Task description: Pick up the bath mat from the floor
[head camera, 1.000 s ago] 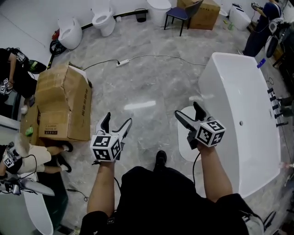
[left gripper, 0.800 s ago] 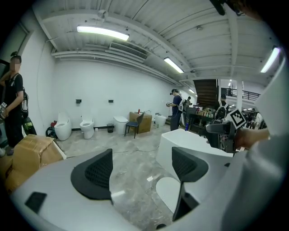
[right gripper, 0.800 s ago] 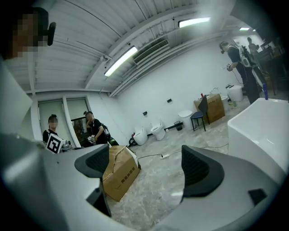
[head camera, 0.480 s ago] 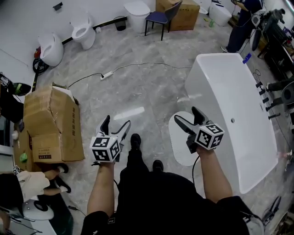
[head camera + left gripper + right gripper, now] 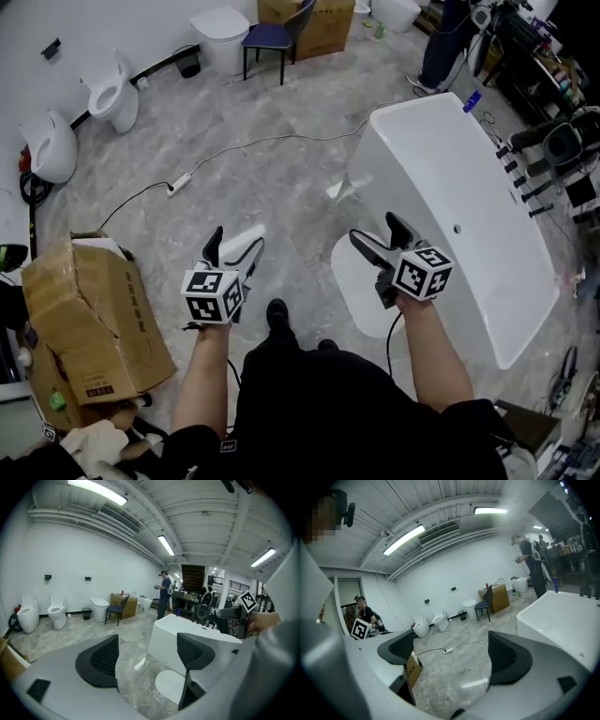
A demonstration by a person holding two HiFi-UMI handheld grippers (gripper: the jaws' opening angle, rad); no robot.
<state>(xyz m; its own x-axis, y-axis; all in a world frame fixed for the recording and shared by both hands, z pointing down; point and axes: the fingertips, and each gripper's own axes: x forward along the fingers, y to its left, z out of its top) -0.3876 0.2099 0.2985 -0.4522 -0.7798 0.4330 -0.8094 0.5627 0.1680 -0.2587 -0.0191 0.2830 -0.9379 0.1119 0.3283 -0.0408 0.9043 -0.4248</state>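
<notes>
Left gripper (image 5: pixel 236 242) and right gripper (image 5: pixel 375 228) hang over the grey marble floor (image 5: pixel 281 169), my jaws apart and empty. The flat white oval bath mat (image 5: pixel 354 281) beside the white bathtub (image 5: pixel 450 197) awaits approach.

Looks out past the right gripper (image 5: pixel 451 641), jaws spread wide with nothing between them. Takes in grey marble floor (image 5: pixel 459 677) crossed by a dark cable to a white power strip (image 5: pixel 447 650). Catches a cardboard box (image 5: pixel 413 670) just beside the left-hand jaw. Finds two toilets (image 5: pixel 438 619) along the far wall, then a blue chair (image 5: pixel 483 605). Meets a white bathtub (image 5: pixel 562 616) at right, with a standing person (image 5: pixel 529 557) behind it.
</notes>
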